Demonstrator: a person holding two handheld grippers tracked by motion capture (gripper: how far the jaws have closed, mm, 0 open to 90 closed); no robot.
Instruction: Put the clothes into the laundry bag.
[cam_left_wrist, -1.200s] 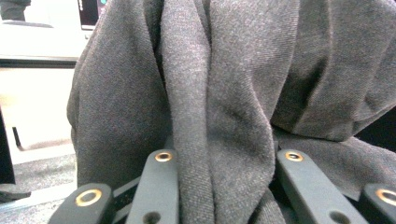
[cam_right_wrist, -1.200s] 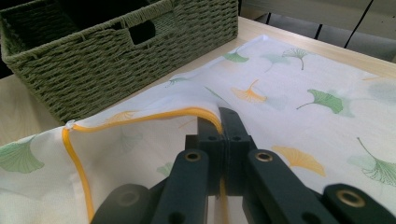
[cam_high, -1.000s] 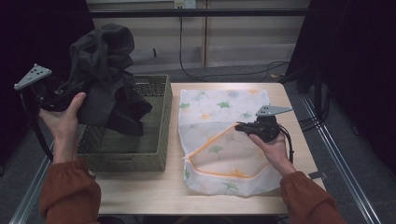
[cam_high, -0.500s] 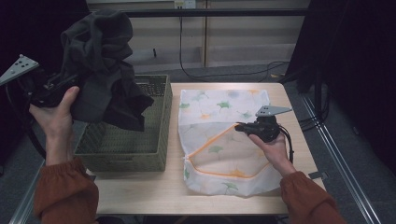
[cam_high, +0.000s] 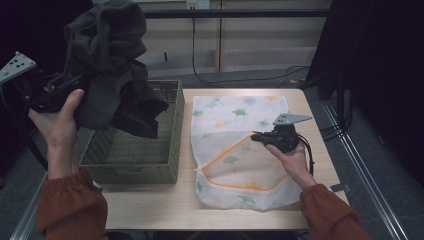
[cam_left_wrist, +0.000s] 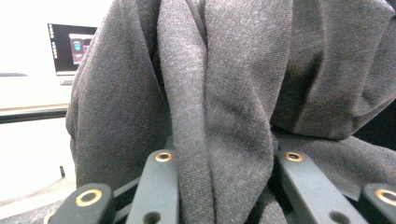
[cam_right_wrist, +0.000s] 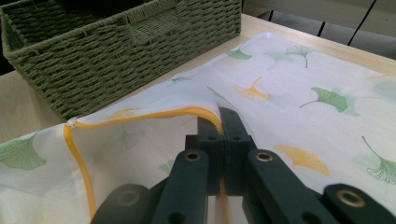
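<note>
Dark garment (cam_high: 107, 65) lifted higher — clamped in left gripper (cam_high: 52, 92), above basket (cam_high: 135, 155)

No legible text, label, brand, number or sign appears in any view. In the left gripper view, at about 10 o'clock, a dark monitor (cam_left_wrist: 74, 48) carries a lit panel and a column of small pale marks along its left edge, all too small and blurred to read. The white mesh bag (cam_high: 240, 150) on the desk (cam_high: 310, 107) bears printed ginkgo leaves in green and orange, a pattern without lettering. The woven basket (cam_right_wrist: 116, 42) shows no tag or marking.
</note>
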